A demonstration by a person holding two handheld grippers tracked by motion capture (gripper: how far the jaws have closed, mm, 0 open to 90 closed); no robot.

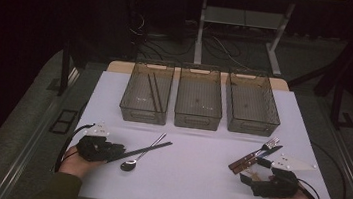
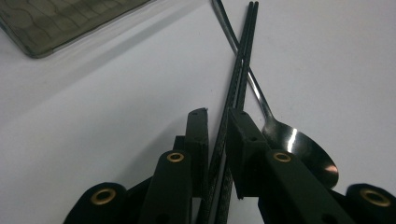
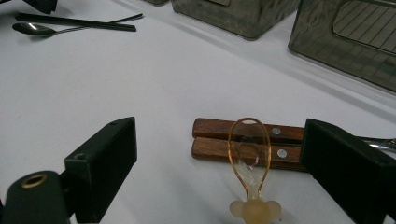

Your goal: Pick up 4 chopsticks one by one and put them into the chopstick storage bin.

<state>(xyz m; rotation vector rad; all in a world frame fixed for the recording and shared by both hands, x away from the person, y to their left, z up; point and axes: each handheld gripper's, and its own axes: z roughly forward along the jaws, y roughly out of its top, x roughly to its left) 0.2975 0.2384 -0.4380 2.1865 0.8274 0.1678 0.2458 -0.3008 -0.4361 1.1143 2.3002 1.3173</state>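
- The left claw (image 1: 119,154) lay low near the front left corner of the white counter (image 1: 195,182), and a hand (image 1: 74,162) held it from the front edge.
- Its jaws were pressed on a pair of black chopsticks (image 2: 240,79); the sticks ran between both pads, which touched them on each side.
- From this claw the chopsticks stretched toward the middle of the counter, and they crossed over the handle of a metal spoon (image 2: 299,149).
- The bowl of the spoon lay just beside the left claw, on the counter surface.
- The right claw (image 3: 219,163) was near the front right corner, with its jaws spread wide and nothing gripped.
- Between these jaws lay a small amber plastic spoon (image 3: 250,154), which neither jaw touched.
- Just behind it were two wooden handles (image 3: 217,137) side by side; a fork (image 1: 269,143) belonged to one of them.
- Three clear bins (image 1: 250,123) stood in a row along the back edge of the counter.
- The left bin (image 1: 128,109) held a further pair of dark sticks.
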